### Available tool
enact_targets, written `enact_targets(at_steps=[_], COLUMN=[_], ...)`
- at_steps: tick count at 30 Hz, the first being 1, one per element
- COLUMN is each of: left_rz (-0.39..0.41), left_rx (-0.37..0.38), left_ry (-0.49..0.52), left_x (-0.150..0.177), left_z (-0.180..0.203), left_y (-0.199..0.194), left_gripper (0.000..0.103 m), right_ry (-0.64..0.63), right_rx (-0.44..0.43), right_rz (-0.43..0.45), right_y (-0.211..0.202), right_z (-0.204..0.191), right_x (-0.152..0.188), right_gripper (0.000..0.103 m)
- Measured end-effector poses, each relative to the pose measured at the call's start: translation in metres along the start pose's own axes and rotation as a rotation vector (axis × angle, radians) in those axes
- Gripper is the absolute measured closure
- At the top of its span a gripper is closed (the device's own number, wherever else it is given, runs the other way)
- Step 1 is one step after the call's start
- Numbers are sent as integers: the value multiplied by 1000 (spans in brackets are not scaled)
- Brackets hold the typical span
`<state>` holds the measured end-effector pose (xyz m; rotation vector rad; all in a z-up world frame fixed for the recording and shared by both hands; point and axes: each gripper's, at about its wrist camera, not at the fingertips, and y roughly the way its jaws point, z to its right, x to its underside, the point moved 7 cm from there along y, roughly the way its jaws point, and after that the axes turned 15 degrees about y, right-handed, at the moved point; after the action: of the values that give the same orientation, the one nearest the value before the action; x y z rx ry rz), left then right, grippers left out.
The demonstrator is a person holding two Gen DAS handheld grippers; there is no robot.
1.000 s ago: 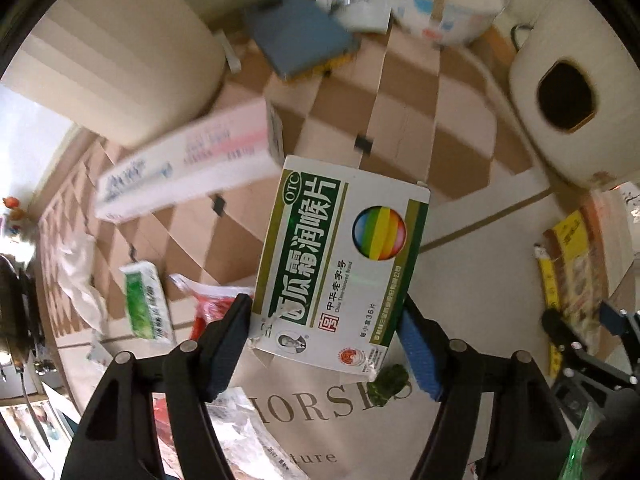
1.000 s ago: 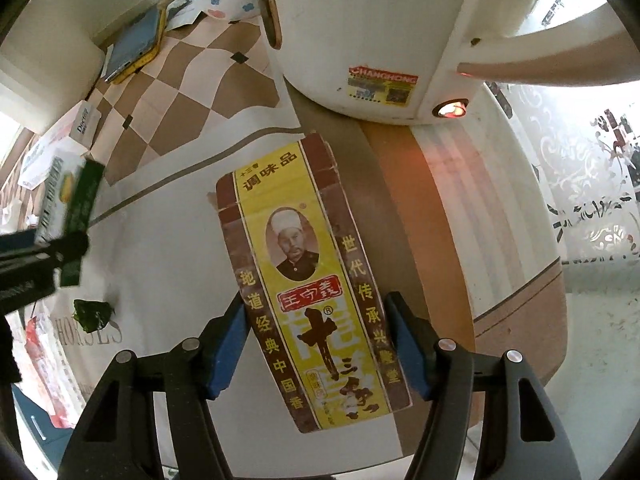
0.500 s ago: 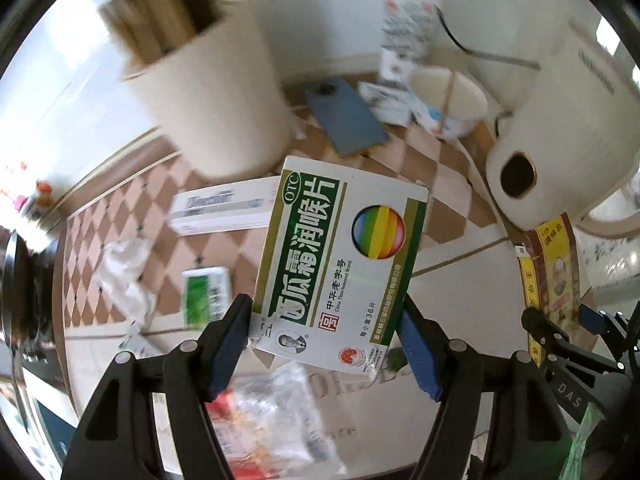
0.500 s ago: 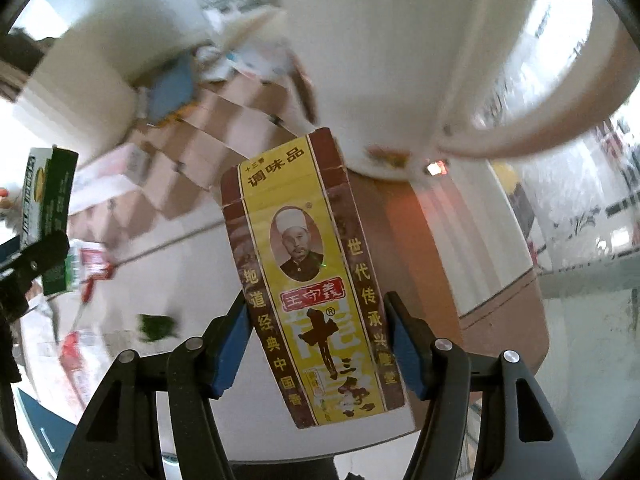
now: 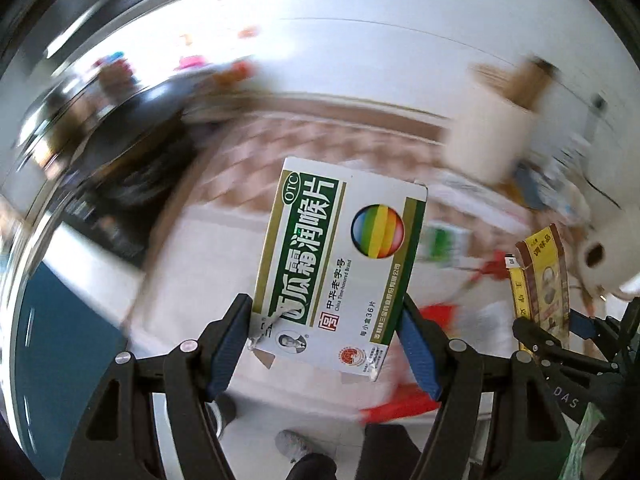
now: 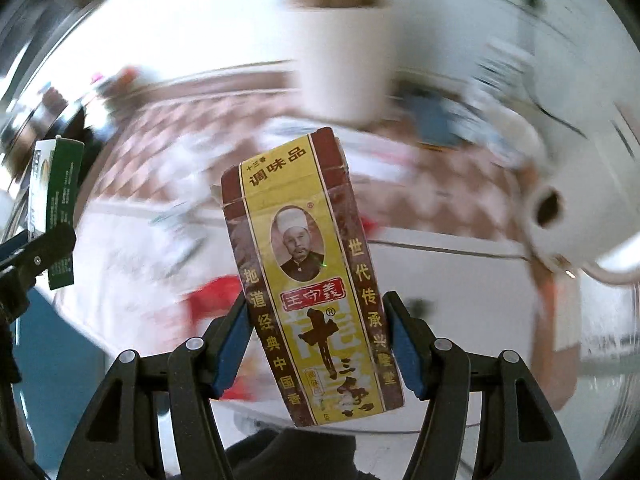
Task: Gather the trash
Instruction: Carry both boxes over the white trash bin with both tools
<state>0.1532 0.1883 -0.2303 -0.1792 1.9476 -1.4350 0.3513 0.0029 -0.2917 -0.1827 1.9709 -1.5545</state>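
Note:
My left gripper [image 5: 326, 340] is shut on a green and white lozenge box [image 5: 340, 256] with a rainbow circle, held up in the air. My right gripper [image 6: 318, 342] is shut on a yellow and brown spice box [image 6: 312, 276] with a man's portrait. In the left wrist view the spice box [image 5: 544, 280] shows at the far right. In the right wrist view the lozenge box [image 6: 56, 200] shows at the far left. Both views are blurred by motion. More trash lies on the table: a green packet [image 5: 446, 242] and red wrappers [image 5: 436, 316].
A white kettle [image 6: 568, 200] stands at the right on the checkered tablecloth [image 6: 440, 192]. A beige bin [image 6: 340, 68] stands behind it. A dark pan [image 5: 132, 152] sits at the left. A shoe [image 5: 294, 446] shows on the floor below.
Both grippers have lifted and pulled back from the table with their boxes. The table now lies farther off, and the views have swung fast enough to blur.

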Motion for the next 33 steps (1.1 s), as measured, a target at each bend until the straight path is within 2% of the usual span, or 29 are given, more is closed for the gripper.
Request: enact_targets(at_steps=[2, 3, 7, 11, 14, 15, 16, 18, 19, 23, 27, 30, 33], left_rz=[-11, -26, -98, -207, -317, -343, -381, -442, -460, -529, -561, -578, -574], left_rx=[-28, -50, -113, -155, -140, -131, -116, -58, -38, 119, 188, 224, 230], left_ry=[-73, -127, -293, -457, -612, -644, -696, -777, -810, -965, -1056, -1099, -1143], left_x=[29, 55, 145, 242, 334, 356, 392, 449, 468, 565, 629, 662, 684], left_z=[-44, -78, -171, -242, -287, -294, -305, -316, -316, -318, -320, -322, -316], left_y=[-5, -7, -7, 10, 49, 62, 85, 129, 146, 244, 314, 345, 357], left_gripper=[34, 34, 34, 34, 34, 34, 34, 34, 34, 34, 34, 34, 32], right_ry=[-65, -108, -240, -390, -501, -540, -573, -641, -658, -688, -715, -716, -736], right_rx=[-21, -34, -86, -157, -193, -204, -206, -205, -204, -188, -161, -147, -142], right_rz=[-12, -21, -78, -179, -297, -339, -369, -440, -475, -612, -714, -788, -838], right_y=[2, 4, 17, 41, 76, 91, 106, 145, 165, 260, 351, 410, 446], right_z=[-49, -80, -181, -279, -339, -358, -370, -398, -408, -440, -465, -483, -496], right_x=[20, 34, 100, 188, 266, 294, 317, 368, 389, 468, 535, 577, 610], right_gripper=[37, 37, 37, 37, 37, 37, 37, 37, 38, 37, 37, 38, 37])
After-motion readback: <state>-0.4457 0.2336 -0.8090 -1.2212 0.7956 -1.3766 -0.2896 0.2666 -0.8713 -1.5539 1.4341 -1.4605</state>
